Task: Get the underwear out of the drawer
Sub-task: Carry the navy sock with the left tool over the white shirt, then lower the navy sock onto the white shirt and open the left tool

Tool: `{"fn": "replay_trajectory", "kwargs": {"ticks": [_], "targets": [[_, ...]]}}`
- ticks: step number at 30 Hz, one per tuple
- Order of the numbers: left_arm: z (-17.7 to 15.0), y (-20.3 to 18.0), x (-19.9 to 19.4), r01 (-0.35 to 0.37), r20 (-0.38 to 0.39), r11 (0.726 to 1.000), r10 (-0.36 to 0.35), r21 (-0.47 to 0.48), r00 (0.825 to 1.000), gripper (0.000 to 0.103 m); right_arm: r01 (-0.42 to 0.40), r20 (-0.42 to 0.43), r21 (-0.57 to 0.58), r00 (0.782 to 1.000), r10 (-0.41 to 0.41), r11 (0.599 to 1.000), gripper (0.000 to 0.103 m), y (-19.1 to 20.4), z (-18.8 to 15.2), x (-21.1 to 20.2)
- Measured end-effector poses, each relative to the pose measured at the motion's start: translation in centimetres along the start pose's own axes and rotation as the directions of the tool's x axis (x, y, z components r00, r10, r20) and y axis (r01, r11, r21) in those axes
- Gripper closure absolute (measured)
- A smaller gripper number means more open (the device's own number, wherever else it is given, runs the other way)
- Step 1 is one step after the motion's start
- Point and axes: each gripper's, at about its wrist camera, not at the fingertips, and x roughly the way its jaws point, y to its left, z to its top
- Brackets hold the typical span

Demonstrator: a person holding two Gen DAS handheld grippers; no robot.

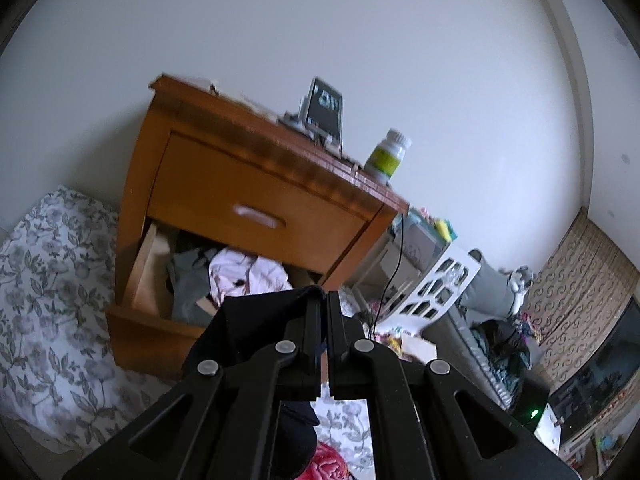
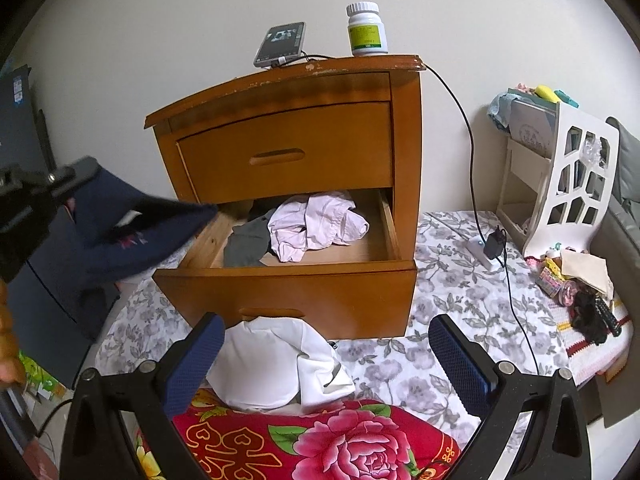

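Observation:
A wooden nightstand stands on a floral sheet, its lower drawer pulled out. Inside lie pale pink underwear and a grey garment; the left wrist view shows the same pink cloth and grey cloth. My left gripper is shut on dark navy underwear, which hangs to the left of the drawer in the right wrist view as navy underwear. My right gripper stands open in front of the drawer, above a white garment, holding nothing.
A phone with a cable and a pill bottle stand on the nightstand top. A white cut-out rack and small clutter sit to the right. A red flowered blanket lies near me. A dark panel is at left.

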Motion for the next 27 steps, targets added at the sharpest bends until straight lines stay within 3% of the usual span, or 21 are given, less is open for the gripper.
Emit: {"fn": "replay_trajectory", "kwargs": {"ticks": [8,13,19,22,27], "targets": [[-3.0,0.9,3.7,-0.065,-0.112,0.997,0.07,0.05,0.991,0.102,-0.002,-0.021,0.001,1.0,0.002,1.0,0.0,-0.1,-0.4,0.9],[-5.7,2.8,7.3,-0.099,-0.225,0.994,0.105,0.039,0.969,0.102,-0.004,-0.039,0.0,0.999,0.004,1.0,0.0,-0.2,-0.6,1.6],[-8.0,4.9,10.4,-0.14,-0.302,0.99,0.144,0.035,0.942,0.101,-0.005,-0.055,-0.001,0.998,0.005,1.0,0.0,-0.4,-0.9,2.3],[-9.2,6.2,11.9,-0.175,-0.341,0.984,0.18,0.048,0.923,0.101,-0.004,-0.062,0.003,0.998,0.004,1.0,0.0,-0.5,-0.9,2.6],[-12.4,9.1,14.4,-0.223,-0.443,0.975,0.205,0.011,0.873,0.101,-0.006,-0.071,-0.002,0.997,0.006,1.0,0.0,-0.4,-1.1,2.9]]}}
